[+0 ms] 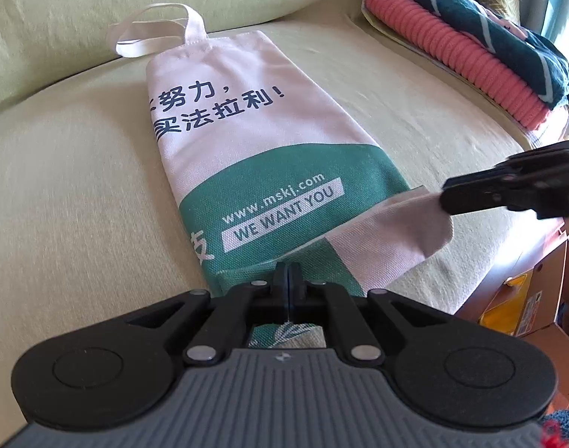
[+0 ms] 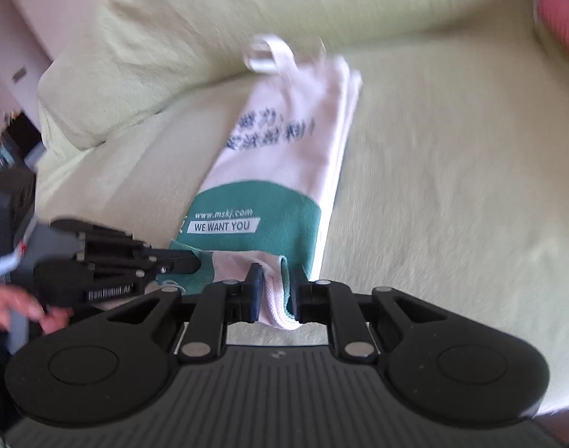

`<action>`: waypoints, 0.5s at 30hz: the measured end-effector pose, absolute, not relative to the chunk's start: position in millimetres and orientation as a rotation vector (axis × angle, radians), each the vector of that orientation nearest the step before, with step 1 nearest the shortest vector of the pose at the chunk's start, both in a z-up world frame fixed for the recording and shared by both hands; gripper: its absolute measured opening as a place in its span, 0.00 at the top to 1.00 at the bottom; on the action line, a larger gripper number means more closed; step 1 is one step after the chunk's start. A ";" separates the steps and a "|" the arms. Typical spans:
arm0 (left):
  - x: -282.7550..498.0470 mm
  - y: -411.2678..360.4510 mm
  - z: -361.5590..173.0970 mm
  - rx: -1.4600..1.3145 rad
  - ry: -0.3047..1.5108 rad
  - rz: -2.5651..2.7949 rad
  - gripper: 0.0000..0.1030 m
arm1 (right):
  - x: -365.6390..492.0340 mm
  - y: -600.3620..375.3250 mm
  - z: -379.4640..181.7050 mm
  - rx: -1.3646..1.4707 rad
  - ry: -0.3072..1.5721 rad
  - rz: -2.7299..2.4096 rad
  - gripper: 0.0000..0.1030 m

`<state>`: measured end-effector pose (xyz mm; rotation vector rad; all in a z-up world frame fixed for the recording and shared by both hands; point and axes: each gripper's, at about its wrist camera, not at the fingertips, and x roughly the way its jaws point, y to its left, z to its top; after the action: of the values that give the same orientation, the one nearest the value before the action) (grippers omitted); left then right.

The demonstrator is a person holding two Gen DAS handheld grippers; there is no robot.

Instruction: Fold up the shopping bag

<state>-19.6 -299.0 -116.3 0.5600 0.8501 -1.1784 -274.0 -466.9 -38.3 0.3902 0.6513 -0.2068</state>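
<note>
Left gripper (image 1: 287,274) pinches the shopping bag (image 1: 247,156) at its green bottom edge, jaws pressed together, right gripper (image 2: 277,291) clamps the bag's folded-over white corner, bag lying lengthwise mid sofa seat (image 1: 60,186), handles toward the backrest.

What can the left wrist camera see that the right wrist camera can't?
Only the left wrist view shows the folded stack of textiles at the sofa's far end and cardboard boxes beside the sofa. Only the right wrist view shows a person's hand holding the left hand-held gripper, though blurred. Both show the shopping bag lying on the green sofa, handles away, with each hand-held gripper pinching a near corner; the right hand-held gripper has lifted its corner.
</note>
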 end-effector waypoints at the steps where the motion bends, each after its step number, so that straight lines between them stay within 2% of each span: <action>1: -19.0 -298.6 -116.5 0.556 0.852 -1.178 0.97 | -278.1 -453.4 -35.6 0.300 0.623 -0.215 0.93; 4: -17.8 -298.0 -116.7 0.549 0.854 -1.177 0.97 | -279.9 -430.5 -37.4 0.153 0.598 -0.191 1.00; 7: -19.3 -298.2 -116.0 0.560 0.844 -1.177 0.97 | -270.2 -424.6 -48.0 0.095 0.618 -0.206 1.00; 15: -28.2 -290.7 -109.4 0.576 0.815 -1.164 1.00 | -250.8 -451.4 -74.8 0.216 0.694 -0.201 1.00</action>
<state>-28.2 -290.7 -109.4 0.5756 0.8148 -1.1643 -250.8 -451.4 -74.8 0.2155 0.6943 -0.2013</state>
